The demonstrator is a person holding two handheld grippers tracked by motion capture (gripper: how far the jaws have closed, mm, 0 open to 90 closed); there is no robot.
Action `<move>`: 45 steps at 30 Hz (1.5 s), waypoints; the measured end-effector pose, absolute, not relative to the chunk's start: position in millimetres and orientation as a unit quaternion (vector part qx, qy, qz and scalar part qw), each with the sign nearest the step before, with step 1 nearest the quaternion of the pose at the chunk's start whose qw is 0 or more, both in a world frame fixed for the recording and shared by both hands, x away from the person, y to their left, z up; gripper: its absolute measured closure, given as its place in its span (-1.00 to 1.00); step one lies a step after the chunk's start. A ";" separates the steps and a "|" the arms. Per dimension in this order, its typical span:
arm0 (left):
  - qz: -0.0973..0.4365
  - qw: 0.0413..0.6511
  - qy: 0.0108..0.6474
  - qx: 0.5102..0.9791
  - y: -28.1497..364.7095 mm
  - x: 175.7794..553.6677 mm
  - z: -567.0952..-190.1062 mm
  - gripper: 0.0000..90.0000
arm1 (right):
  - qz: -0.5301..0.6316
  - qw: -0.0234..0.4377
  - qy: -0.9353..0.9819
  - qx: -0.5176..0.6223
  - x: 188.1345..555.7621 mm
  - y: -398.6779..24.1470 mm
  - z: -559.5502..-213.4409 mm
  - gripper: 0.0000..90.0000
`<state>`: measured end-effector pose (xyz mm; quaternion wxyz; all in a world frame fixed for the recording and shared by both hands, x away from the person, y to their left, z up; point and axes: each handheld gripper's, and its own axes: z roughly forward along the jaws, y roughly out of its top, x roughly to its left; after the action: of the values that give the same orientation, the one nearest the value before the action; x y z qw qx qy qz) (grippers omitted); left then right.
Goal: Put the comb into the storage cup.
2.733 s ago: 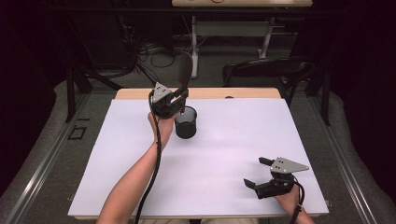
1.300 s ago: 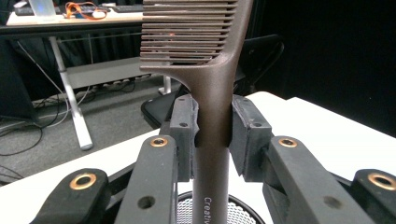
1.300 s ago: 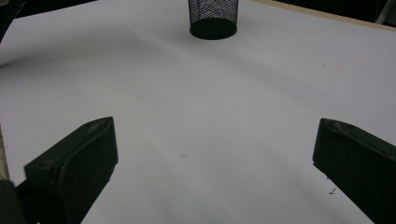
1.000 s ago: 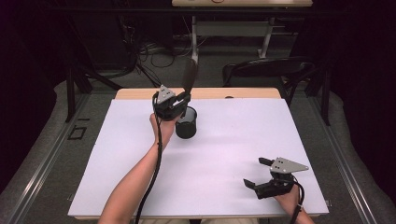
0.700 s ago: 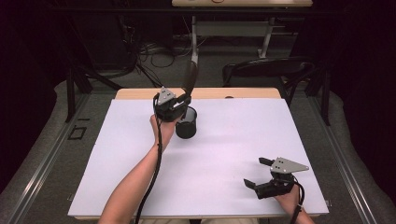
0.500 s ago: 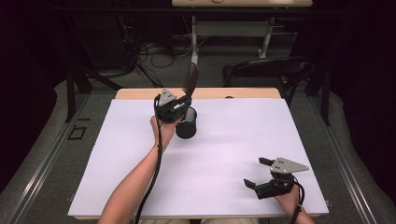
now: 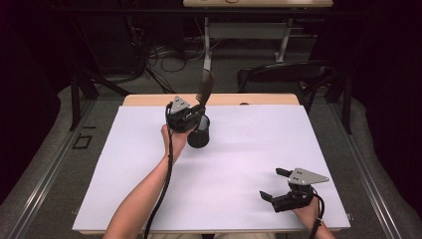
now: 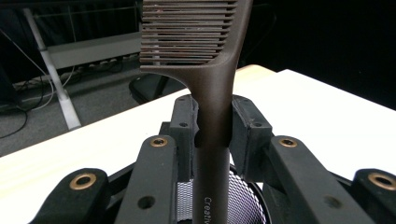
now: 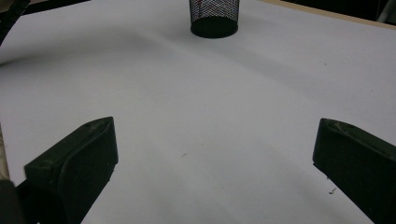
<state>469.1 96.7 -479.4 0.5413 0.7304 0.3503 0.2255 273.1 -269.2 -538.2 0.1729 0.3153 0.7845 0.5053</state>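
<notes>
My left gripper (image 7: 191, 115) is shut on the handle of a dark brown comb (image 7: 205, 87), held upright with its teeth at the top. In the left gripper view the jaws pinch the comb (image 8: 212, 88) just below the teeth. Its handle runs down over the mouth of a black mesh cup (image 8: 245, 203). The cup (image 7: 199, 134) stands on the white table top (image 7: 124, 164) near the far edge, right below that gripper. My right gripper (image 7: 272, 183) rests open near the front right corner, nothing between its jaws. Its own view shows the right gripper (image 9: 215, 163) and the cup (image 9: 214, 18) far ahead.
A strip of wooden table edge (image 7: 259, 99) shows beyond the white sheet. Behind it stand a dark chair (image 7: 288, 74) and a desk frame (image 7: 249, 35), with cables (image 7: 164, 55) on the floor. Bare white surface lies between the two grippers.
Since the earliest frame the left gripper has tipped the comb up so that it stands taller over the cup. Over the last second nothing moved. The right gripper stayed put.
</notes>
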 end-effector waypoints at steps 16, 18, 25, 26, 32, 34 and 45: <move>0.214 0.530 0.356 0.739 100.3 468.6 -485.8 0.61 | 0.505 0.173 0.785 0.314 272.8 -268.9 -537.9 -1.00; 0.215 0.529 0.357 0.739 100.7 468.9 -486.9 0.61 | 0.507 0.174 0.784 0.314 273.1 -268.7 -538.3 -1.00; 0.213 0.519 0.355 0.748 100.9 468.8 -489.9 0.61 | 0.507 0.173 0.783 0.316 273.2 -269.1 -538.3 -1.00; 0.214 0.517 0.355 0.749 101.1 468.4 -490.5 0.61 | 0.506 0.173 0.784 0.315 273.4 -269.1 -538.4 -1.00; 0.215 0.511 0.357 0.752 101.7 467.8 -492.5 0.61 | 0.505 0.173 0.785 0.315 273.1 -269.2 -538.1 -1.00; 0.220 0.507 0.354 0.755 101.1 467.1 -492.1 0.61 | 0.505 0.173 0.784 0.315 273.1 -269.1 -538.2 -1.00; 0.232 0.481 0.332 0.778 94.7 461.1 -494.0 0.52 | 0.505 0.173 0.785 0.314 273.2 -269.1 -538.0 -1.00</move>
<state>461.1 94.7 -494.0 0.4813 0.7775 0.3317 0.2319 273.2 -269.1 -538.0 0.1725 0.3142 0.7854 0.5047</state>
